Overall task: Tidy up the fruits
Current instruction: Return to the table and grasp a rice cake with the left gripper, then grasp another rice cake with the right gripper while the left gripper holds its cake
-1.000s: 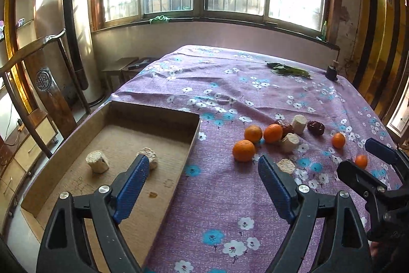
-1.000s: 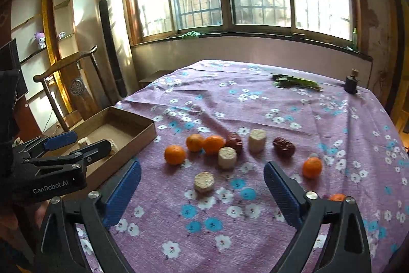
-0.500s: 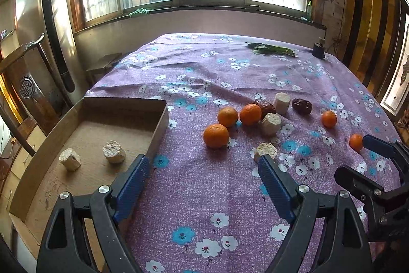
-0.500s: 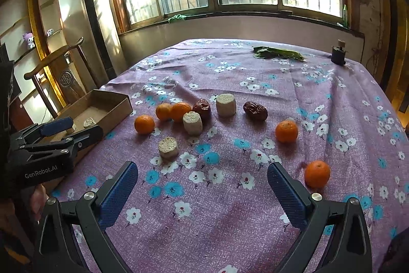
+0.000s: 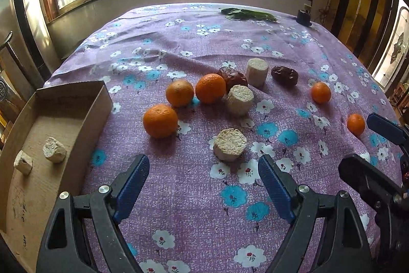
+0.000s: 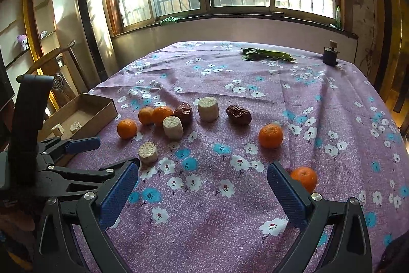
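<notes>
Several oranges, pale round cut chunks and two dark red dates lie on the purple flowered cloth. In the left wrist view my left gripper [image 5: 203, 168] is open and empty, just short of the nearest pale chunk [image 5: 230, 144], with an orange [image 5: 160, 120] to its left. The cardboard box [image 5: 102, 104] at the left holds two pale chunks [image 5: 54, 149]. In the right wrist view my right gripper [image 6: 203, 174] is open and empty over bare cloth, with a small orange [image 6: 304, 178] by its right finger and another orange [image 6: 270, 135] beyond.
Green leaves [image 6: 267, 54] and a small dark jar [image 6: 329, 56] sit at the table's far edge under the window. A wooden chair [image 6: 55, 63] stands left of the table. My left gripper [image 6: 81, 145] shows at the left of the right wrist view.
Both grippers have moved forward and right toward the fruit. The box has slid toward the left edge of the left wrist view. Both stay open.
</notes>
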A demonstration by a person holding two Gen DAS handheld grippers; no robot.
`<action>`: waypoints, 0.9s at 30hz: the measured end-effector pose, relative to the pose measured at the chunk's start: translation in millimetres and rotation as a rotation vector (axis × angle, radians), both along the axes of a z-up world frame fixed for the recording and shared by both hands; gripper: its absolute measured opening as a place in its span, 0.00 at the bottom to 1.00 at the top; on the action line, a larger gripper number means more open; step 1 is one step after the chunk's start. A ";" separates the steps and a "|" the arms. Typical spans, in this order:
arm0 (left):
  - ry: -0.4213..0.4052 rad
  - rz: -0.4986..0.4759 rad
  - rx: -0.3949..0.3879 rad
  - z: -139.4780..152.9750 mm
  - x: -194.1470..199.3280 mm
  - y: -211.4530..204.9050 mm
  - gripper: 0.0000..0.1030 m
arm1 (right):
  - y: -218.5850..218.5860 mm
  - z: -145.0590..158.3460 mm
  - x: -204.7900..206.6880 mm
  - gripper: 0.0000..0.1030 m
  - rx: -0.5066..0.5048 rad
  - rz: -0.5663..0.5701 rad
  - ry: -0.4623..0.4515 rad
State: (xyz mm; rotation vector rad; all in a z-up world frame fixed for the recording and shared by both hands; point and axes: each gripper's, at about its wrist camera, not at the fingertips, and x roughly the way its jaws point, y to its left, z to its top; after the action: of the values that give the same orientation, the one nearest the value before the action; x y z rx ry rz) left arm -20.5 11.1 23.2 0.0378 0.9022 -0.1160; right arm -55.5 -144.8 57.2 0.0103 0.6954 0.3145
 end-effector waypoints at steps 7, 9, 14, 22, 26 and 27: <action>0.035 0.003 0.001 -10.6 18.0 -5.1 0.84 | -5.7 -6.0 3.8 1.00 0.013 -0.003 0.014; 0.037 0.007 0.005 -12.2 20.8 -5.2 0.80 | -6.3 -7.3 4.5 1.00 0.016 0.002 0.018; 0.034 -0.012 0.014 -13.1 20.5 -8.9 0.40 | -4.3 -12.4 6.4 0.97 0.007 0.021 0.032; 0.012 0.042 -0.012 1.0 3.4 11.7 0.29 | 12.1 -6.7 11.6 0.88 -0.029 0.072 0.035; -0.007 0.077 -0.011 12.5 -6.3 29.1 0.29 | 28.9 -2.7 32.4 0.71 -0.070 0.095 0.052; -0.010 0.084 -0.006 14.5 -7.6 32.1 0.29 | 33.6 -2.2 39.3 0.67 -0.062 0.113 0.060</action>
State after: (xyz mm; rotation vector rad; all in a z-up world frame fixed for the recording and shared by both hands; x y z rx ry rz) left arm -28.1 43.2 37.7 -0.0052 0.8918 -0.0407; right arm -16.2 -111.2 54.9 -0.0791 0.7670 0.4026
